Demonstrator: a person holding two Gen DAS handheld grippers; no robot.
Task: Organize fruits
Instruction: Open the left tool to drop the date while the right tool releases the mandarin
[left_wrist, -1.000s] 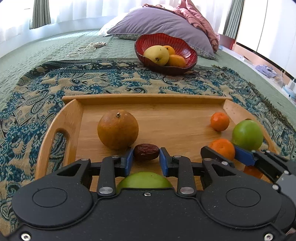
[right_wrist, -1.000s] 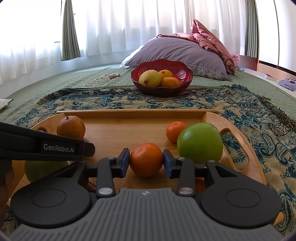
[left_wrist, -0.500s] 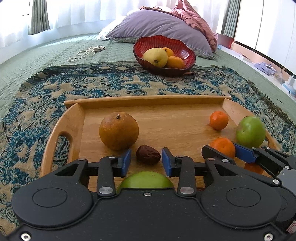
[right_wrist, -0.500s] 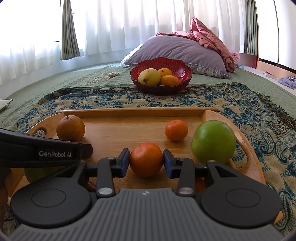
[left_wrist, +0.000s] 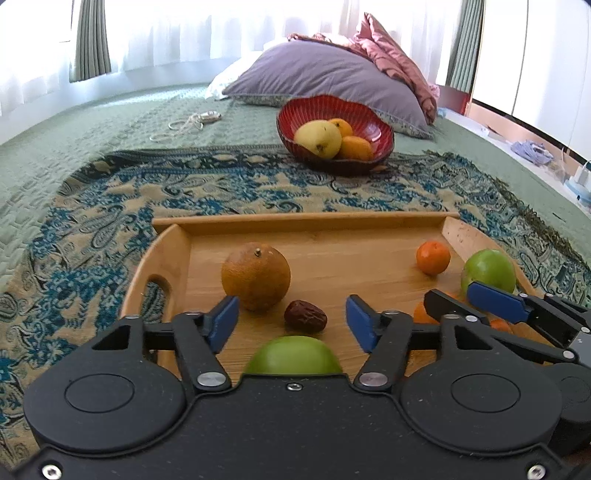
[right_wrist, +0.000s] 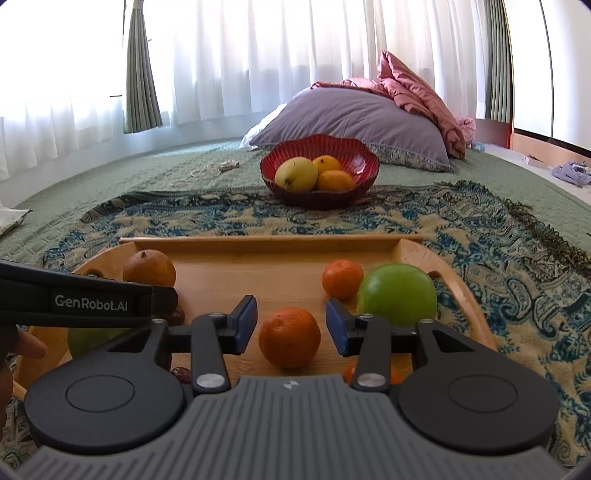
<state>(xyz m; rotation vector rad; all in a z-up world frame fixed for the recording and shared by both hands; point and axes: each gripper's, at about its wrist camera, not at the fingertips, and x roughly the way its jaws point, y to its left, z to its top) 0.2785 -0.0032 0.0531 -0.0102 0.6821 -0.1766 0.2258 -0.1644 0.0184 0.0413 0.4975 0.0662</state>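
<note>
My left hand-held gripper (left_wrist: 291, 325) has just been opening; jaws spread, dried date (left_wrist: 305, 316) between them, untouched, on the wooden tray (left_wrist: 306, 221). My right hand-held gripper (right_wrist: 291, 325) has also just been opening, pads clear of the mandarin (right_wrist: 289, 337) between them. Red bowl (right_wrist: 364, 162) sits beyond the tray on the bed.

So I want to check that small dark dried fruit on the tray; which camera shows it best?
The left wrist view: the date lies whole and unobstructed on the wooden tray, just beyond the open left gripper. In the right wrist view only a sliver of it peeks out behind the left gripper's finger.
</note>
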